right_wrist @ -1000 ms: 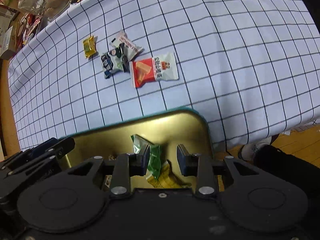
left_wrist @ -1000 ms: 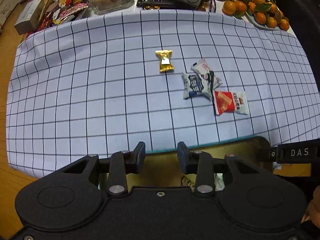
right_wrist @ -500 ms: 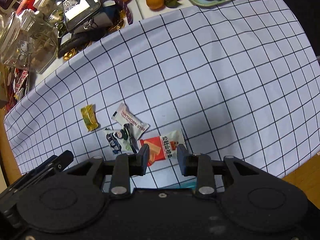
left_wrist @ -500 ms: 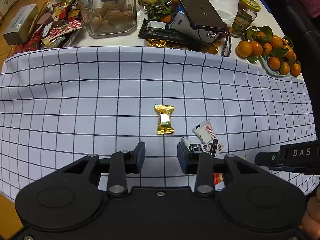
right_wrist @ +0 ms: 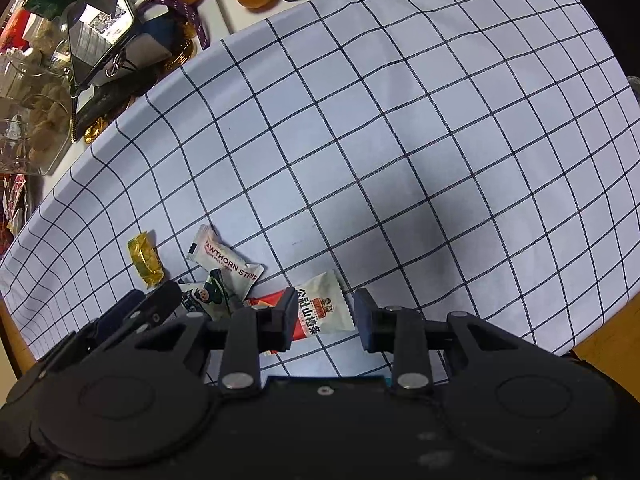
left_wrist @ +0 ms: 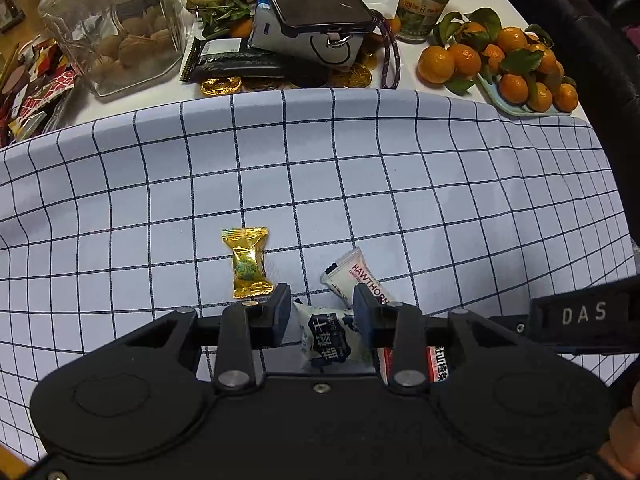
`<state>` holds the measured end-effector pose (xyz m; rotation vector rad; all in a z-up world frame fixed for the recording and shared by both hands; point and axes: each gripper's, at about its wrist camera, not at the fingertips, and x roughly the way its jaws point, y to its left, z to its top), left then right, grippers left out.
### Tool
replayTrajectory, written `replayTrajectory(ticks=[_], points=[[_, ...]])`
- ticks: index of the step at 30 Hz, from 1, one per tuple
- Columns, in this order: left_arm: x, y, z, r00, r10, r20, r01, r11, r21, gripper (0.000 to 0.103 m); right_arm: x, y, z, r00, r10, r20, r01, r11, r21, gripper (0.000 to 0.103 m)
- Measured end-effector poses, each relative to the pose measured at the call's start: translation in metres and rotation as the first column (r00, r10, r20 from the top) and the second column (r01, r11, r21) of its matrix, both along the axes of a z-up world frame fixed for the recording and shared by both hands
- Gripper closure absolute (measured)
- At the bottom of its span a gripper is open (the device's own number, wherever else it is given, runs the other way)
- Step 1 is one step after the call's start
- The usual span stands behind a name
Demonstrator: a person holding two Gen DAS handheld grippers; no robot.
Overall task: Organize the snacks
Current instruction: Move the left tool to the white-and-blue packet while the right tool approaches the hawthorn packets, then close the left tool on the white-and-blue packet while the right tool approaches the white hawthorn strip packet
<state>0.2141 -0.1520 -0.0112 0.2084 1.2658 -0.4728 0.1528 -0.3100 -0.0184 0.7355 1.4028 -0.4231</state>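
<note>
Moved away from the gold tin seen a moment ago, out over the blue-and-white checked cloth (left_wrist: 360,184), toward the loose snacks. Left gripper (left_wrist: 322,306) hanging jaws part open, holding nothing, right above the white-and-blue soft packet with dark writing (left_wrist: 328,340). Right gripper (right_wrist: 325,314) also apart and empty, poised over the red-and-white flat packet (right_wrist: 320,312).

Looks like the reach-and-pick step. Next: drop lower, line both pads around one packet, then squeeze gently, since thin crinkly wrappers slide and squash.

From the left wrist view, nearest: blue packet and red packet, touching. Just past, at one o'clock, the white Hawthorn strip packet (left_wrist: 356,276), leaning on the blue one. At eleven o'clock, apart from the rest, the shiny gold twist-wrapped candy (left_wrist: 247,266). Far off at twelve, a clear jar of walnuts (left_wrist: 116,32); at two o'clock, small oranges with leaves (left_wrist: 500,64).
</note>
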Motion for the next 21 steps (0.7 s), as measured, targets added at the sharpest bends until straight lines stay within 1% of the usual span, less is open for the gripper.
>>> replayTrajectory(ticks=[3,5,9,12,15,17,19,21], points=[[0.006,-0.005,-0.013,0.999,0.031,-0.04,-0.029,0.999,0.027,0.059,0.002,0.004,0.002,1.0,0.021,0.008,-0.021,1.0,-0.016,0.07],[0.008,-0.006,-0.023,0.997,0.049,-0.062,-0.045,0.997,0.067,0.059,0.004,0.007,0.003,0.999,0.039,0.014,-0.039,0.999,-0.034,0.07],[0.008,-0.001,-0.034,0.996,0.064,-0.06,-0.055,0.988,0.146,0.059,0.006,0.012,0.001,0.997,0.072,0.011,-0.072,0.995,-0.068,0.07],[0.005,0.007,-0.036,0.996,0.065,-0.057,-0.055,0.984,0.171,0.059,0.006,0.011,0.001,0.997,0.075,0.01,-0.074,0.996,-0.052,0.07],[-0.002,0.016,-0.038,0.997,0.049,-0.059,-0.037,0.98,0.195,0.059,0.005,0.009,0.001,0.998,0.069,0.014,-0.069,0.997,-0.037,0.07],[-0.008,0.022,-0.04,0.998,0.03,-0.051,-0.018,0.975,0.222,0.059,0.005,0.008,0.001,0.998,0.067,0.013,-0.066,0.997,-0.045,0.07],[-0.015,0.025,-0.042,0.999,0.0,-0.041,0.011,0.966,0.258,0.059,0.005,0.009,-0.001,0.998,0.068,0.006,-0.068,0.996,-0.056,0.07],[-0.023,0.031,-0.041,0.999,-0.029,-0.022,0.034,0.963,0.267,0.059,0.006,0.009,-0.004,0.997,0.072,-0.003,-0.072,0.996,-0.056,0.07]])
